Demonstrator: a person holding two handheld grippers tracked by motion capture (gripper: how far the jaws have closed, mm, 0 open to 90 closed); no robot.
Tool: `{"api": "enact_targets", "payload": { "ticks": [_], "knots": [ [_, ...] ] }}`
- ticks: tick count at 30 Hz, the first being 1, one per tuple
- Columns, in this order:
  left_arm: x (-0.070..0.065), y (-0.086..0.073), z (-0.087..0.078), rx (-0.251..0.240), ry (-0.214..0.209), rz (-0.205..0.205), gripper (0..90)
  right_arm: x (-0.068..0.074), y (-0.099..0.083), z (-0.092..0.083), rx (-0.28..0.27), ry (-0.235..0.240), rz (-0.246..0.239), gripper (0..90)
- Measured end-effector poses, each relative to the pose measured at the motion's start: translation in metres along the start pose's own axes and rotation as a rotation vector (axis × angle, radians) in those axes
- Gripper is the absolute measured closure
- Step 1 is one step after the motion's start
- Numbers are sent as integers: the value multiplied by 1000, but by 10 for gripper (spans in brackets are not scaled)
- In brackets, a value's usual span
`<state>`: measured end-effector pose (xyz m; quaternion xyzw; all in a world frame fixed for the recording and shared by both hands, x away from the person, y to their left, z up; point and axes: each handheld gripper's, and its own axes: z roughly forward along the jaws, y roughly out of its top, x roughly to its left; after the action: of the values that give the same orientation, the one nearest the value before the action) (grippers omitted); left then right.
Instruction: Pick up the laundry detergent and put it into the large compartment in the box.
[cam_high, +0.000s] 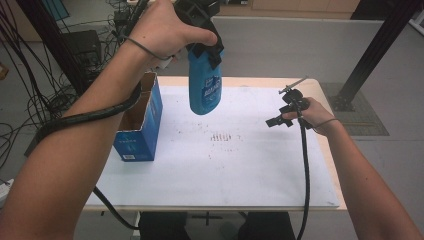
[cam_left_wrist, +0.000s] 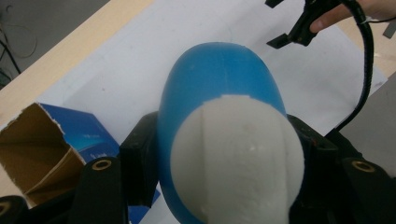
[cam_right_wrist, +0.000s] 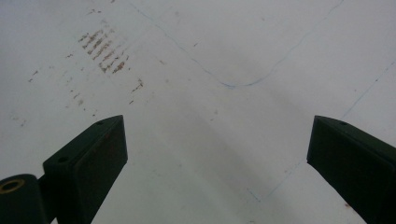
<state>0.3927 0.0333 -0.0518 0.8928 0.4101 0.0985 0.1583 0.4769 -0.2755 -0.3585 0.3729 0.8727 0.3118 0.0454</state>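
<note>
Left gripper (cam_high: 207, 47) pinches the bottle (cam_high: 204, 87) by its neck, aloft right of the box (cam_high: 142, 122). Right gripper (cam_high: 282, 111) spread, empty. Risk: bottle slipping, dropping onto the mat (cam_high: 225, 165).

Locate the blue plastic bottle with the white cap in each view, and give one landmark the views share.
High view: the blue plastic bottle hangs upper centre, clamped by the left gripper above the white sheet.
Left gripper view: the bottle sits centre, white cap nearest, between the jaws.
Right gripper view: not in it.
Shared landmark: the white sheet; its rusty streaks show in the high and right gripper views.
</note>
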Motion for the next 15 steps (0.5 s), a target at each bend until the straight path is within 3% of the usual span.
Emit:
{"api": "enact_targets", "payload": {
  "ticks": [6, 8, 15],
  "knots": [
    [14, -5, -4, -7, 11, -50, 378, -2, -1, -1, -4, -4, 4, 45],
    [26, -9, -8, -7, 16, -78, 378, -2, -1, -1, -4, -2, 8, 45],
    [46, -16, -13, -6, 33, -140, 378, -3, -1, -1, -9, -1, 7, 45]
  ]
}}
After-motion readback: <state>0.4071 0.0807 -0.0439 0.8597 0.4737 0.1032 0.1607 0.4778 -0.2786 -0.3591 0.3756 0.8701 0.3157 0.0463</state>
